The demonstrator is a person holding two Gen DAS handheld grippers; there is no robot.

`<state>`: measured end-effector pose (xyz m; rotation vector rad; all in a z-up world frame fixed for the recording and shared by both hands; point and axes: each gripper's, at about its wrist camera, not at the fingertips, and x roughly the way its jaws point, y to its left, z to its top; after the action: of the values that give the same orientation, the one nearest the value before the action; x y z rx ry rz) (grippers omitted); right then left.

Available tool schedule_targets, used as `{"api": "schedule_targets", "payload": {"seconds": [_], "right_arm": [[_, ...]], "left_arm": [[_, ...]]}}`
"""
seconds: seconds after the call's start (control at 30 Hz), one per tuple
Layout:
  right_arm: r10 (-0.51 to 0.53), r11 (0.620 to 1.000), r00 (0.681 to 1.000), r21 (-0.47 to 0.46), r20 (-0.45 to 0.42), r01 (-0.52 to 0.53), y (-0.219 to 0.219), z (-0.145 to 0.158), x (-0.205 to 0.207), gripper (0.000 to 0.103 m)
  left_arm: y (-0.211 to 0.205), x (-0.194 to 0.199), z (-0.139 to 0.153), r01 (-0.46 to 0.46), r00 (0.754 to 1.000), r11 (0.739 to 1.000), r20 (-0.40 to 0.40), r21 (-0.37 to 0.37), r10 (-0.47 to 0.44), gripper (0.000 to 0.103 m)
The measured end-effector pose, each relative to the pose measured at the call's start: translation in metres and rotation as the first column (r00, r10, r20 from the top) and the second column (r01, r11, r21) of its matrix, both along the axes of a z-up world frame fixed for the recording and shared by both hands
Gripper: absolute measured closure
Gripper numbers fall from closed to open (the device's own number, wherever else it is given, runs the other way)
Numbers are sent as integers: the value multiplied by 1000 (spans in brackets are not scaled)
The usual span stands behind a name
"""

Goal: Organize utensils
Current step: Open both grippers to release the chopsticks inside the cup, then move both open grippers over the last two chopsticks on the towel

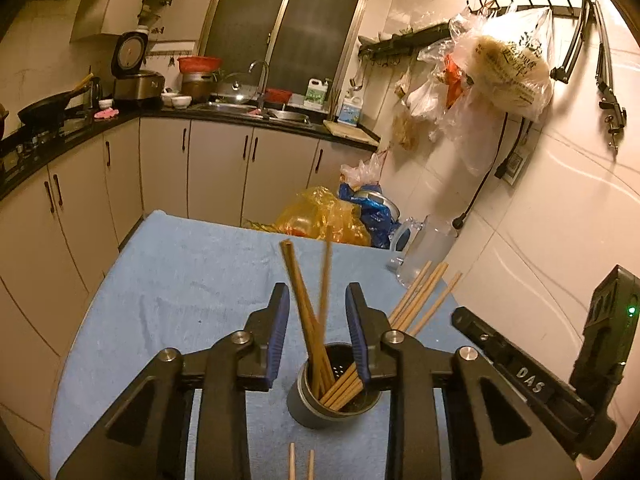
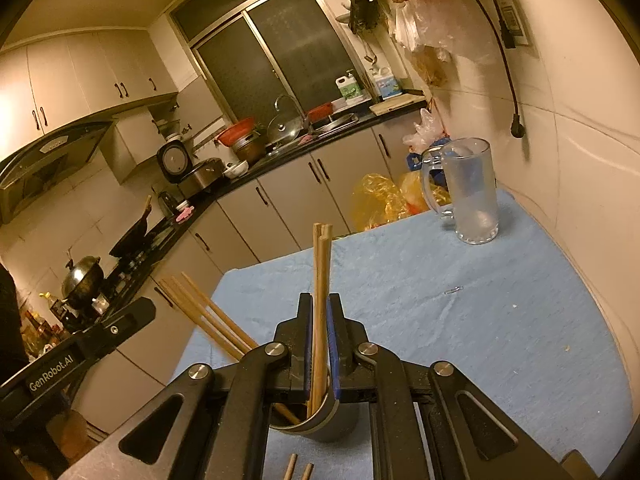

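A grey metal utensil holder (image 1: 320,412) stands on the blue cloth (image 1: 168,300), with several wooden chopsticks (image 1: 304,304) leaning in it. My left gripper (image 1: 318,304) is open, its blue pads on either side of the upright chopsticks above the holder, apart from them. In the right wrist view, my right gripper (image 2: 320,316) is shut on wooden chopsticks (image 2: 321,272), whose lower ends reach into the holder (image 2: 320,424). More chopsticks (image 2: 208,316) lean out to the left. Two loose chopstick ends (image 1: 301,462) lie on the cloth in front of the holder.
A glass mug (image 2: 472,192) stands at the cloth's far right, near the tiled wall. Yellow and blue plastic bags (image 1: 332,216) sit beyond the table's far edge. Cabinets and a counter with a sink (image 1: 256,110) run behind and to the left.
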<state>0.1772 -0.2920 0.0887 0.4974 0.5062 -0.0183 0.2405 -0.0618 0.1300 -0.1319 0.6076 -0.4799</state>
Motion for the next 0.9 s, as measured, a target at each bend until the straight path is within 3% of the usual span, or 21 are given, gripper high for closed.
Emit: {"api": "schedule_targets", "payload": {"seconds": [0.2,0.3,0.63,0.9], "right_arm": [[-24,1000,999,-7,34,24,-4,2,-36,89],[-12,1000,1000,-5,0,12,2,-20,-57,88],[57,998,978,35,-200,-51,40,-120,-97,88],[96,995,962,0,-256,-99,66,-141,-99,88]], "left_arm": [[21,-27,-4,-13,1000,1000,13,-15,13,73],[35,-48,-19,-22,1000,1000,18,-1,22,68],[66,-114,-137,-9,993,990,-116,139,25,67],[86,-124,-180,-28,984,988,-172,151,54,67]]}}
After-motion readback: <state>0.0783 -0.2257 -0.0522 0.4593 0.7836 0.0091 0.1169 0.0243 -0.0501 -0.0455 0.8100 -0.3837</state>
